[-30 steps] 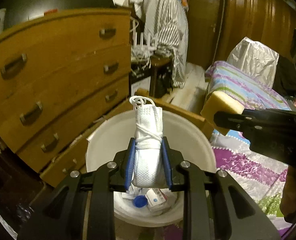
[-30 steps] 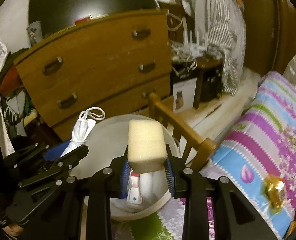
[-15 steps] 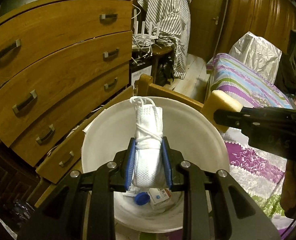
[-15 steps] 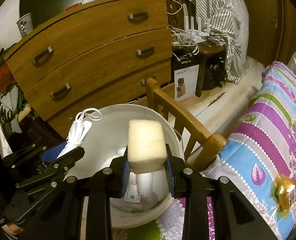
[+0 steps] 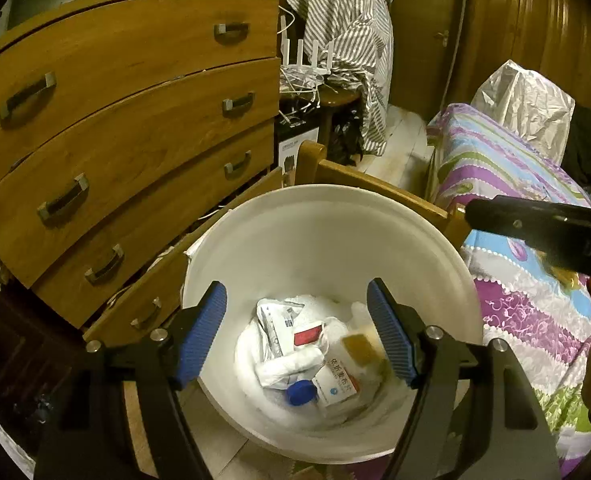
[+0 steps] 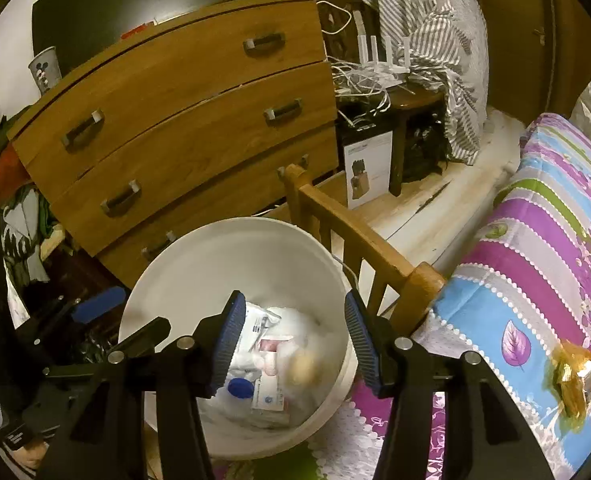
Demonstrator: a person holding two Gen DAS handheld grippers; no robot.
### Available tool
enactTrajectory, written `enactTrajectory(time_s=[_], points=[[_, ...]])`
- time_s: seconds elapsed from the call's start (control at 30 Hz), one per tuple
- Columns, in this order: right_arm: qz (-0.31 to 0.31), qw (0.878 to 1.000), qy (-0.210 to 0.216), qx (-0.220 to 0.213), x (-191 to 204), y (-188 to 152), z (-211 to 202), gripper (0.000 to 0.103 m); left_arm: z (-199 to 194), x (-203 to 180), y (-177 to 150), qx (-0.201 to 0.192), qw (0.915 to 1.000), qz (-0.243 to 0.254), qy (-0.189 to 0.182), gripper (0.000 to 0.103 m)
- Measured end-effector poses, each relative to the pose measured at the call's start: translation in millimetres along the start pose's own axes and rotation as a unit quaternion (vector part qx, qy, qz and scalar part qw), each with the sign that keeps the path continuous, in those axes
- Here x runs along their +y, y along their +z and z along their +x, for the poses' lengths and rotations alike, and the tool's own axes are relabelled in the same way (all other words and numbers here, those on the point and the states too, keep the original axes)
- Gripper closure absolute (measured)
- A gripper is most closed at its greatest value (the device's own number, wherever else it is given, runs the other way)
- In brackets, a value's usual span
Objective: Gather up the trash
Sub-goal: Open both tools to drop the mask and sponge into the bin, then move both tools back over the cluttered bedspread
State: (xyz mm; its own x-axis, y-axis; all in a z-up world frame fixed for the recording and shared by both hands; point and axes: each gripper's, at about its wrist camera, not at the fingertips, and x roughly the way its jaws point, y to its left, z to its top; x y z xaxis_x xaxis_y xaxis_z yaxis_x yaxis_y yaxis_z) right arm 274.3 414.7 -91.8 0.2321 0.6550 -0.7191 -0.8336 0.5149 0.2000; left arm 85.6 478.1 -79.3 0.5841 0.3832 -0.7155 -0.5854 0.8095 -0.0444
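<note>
I have both grippers over the white bucket (image 5: pixel 323 240), and each stands wide apart with nothing between its blue pads. The left gripper (image 5: pixel 297 332) frames the trash at the bucket's bottom: a rolled white face mask (image 5: pixel 289 364) lying on its side, a blue bottle cap (image 5: pixel 301 392) just beside it, a white carton with blue print (image 5: pixel 335 384), a crumpled white packet (image 5: pixel 273 328) and a small red-and-white label (image 5: pixel 307 336), all heaped on crinkled white lining. A yellow sponge (image 5: pixel 361 350) shows as a motion-blurred tan block by the right pad; I cannot tell whether it is resting on the pile.

From the right gripper (image 6: pixel 291 344) the same sponge (image 6: pixel 303 366) is a pale blurred lump inside the bucket (image 6: pixel 231 264), next to the cap (image 6: pixel 240 389) and carton (image 6: pixel 269 396).

The bucket sits between a wooden chest of drawers (image 5: pixel 127 128) and a wooden bed rail (image 6: pixel 355 240). On the striped floral bedspread (image 6: pixel 543 248) lies a crumpled golden wrapper (image 6: pixel 571 376), well apart from the bucket.
</note>
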Motion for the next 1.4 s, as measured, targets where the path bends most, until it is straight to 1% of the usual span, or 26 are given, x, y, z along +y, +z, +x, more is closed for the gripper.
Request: enactTrajectory(time_s=[0.23,0.37,0.4,0.47,0.6,0.67,0.77,0.87,0.97,1.0,1.07,1.17,1.2,1.3,1.33,1.4], points=[[0.007,1.0,-0.002,-0.013,-3,-10,-20,0.05,-13,-2,-1,-0.008,1.0,0.0,-0.003,0.033],[-0.002,0.999,-0.011,-0.035,-2,-26,-47,0.048,-26,-10,-3,-0.016,0.9998,0.008,-0.008,0.033],[-0.007,0.999,-0.016,-0.046,-1,-32,-59,0.046,-30,-14,-4,-0.019,0.9997,0.011,-0.011,0.033],[-0.016,0.997,-0.024,-0.068,-1,-48,-82,0.041,-39,-24,-9,-0.024,0.9993,0.017,-0.022,0.033],[-0.021,0.993,-0.045,-0.11,-9,-94,-138,0.031,-47,-52,-22,-0.021,0.998,0.038,-0.046,0.033],[-0.011,0.991,-0.056,-0.125,-19,-125,-167,0.03,-50,-75,-30,-0.015,0.9963,0.056,-0.063,0.033],[0.013,0.988,-0.072,-0.135,-42,-167,-198,0.03,-52,-104,-43,-0.004,0.9933,0.076,-0.087,0.033],[0.054,0.984,-0.099,-0.138,-78,-222,-230,0.03,-56,-145,-59,0.006,0.9877,0.106,-0.115,0.033],[0.107,0.978,-0.126,-0.13,-118,-278,-257,0.03,-57,-178,-72,0.016,0.9822,0.129,-0.135,0.033],[0.128,0.974,-0.14,-0.125,-134,-301,-269,0.03,-59,-192,-78,0.019,0.9797,0.139,-0.143,0.033],[0.154,0.968,-0.155,-0.12,-155,-334,-286,0.03,-62,-215,-88,0.025,0.9749,0.155,-0.158,0.033],[0.18,0.961,-0.172,-0.122,-174,-373,-307,0.03,-69,-260,-105,0.036,0.964,0.189,-0.184,0.033],[0.193,0.956,-0.179,-0.126,-183,-389,-320,0.03,-70,-273,-110,0.04,0.9604,0.198,-0.192,0.033],[0.221,0.947,-0.19,-0.136,-201,-422,-341,0.03,-74,-312,-122,0.056,0.9484,0.225,-0.216,0.033],[0.228,0.944,-0.192,-0.139,-207,-427,-345,0.03,-75,-321,-126,0.059,0.9457,0.231,-0.221,0.034],[0.244,0.939,-0.194,-0.144,-219,-444,-354,0.029,-76,-349,-135,0.071,0.9363,0.248,-0.238,0.033]])
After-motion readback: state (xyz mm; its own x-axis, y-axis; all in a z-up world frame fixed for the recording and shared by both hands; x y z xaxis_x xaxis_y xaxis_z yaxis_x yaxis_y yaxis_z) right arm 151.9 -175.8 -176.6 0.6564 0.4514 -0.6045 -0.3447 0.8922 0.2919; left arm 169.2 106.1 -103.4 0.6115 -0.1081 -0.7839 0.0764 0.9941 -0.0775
